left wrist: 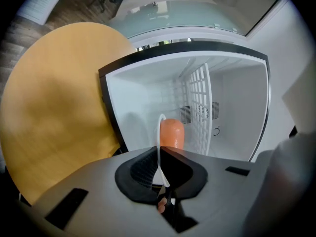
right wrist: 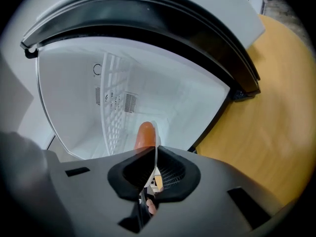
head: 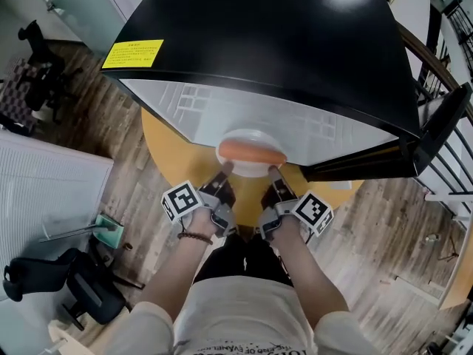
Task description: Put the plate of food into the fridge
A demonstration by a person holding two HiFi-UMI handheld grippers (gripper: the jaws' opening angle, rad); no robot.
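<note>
Holding plate (head: pixel 250 168) at fridge (head: pixel 281 43) mouth; left gripper (head: pixel 224 173), right gripper (head: pixel 274 173) pinched narrow on opposite rims; likely stiff, slick, breakable; sausage (head: pixel 251 152) may roll.

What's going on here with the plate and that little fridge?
A person holds a white plate by its rim with both grippers, the left gripper and right gripper each clamped on one side. An orange sausage lies on it. The plate is at the open mouth of a black fridge standing on a round wooden table, not yet released.
</note>
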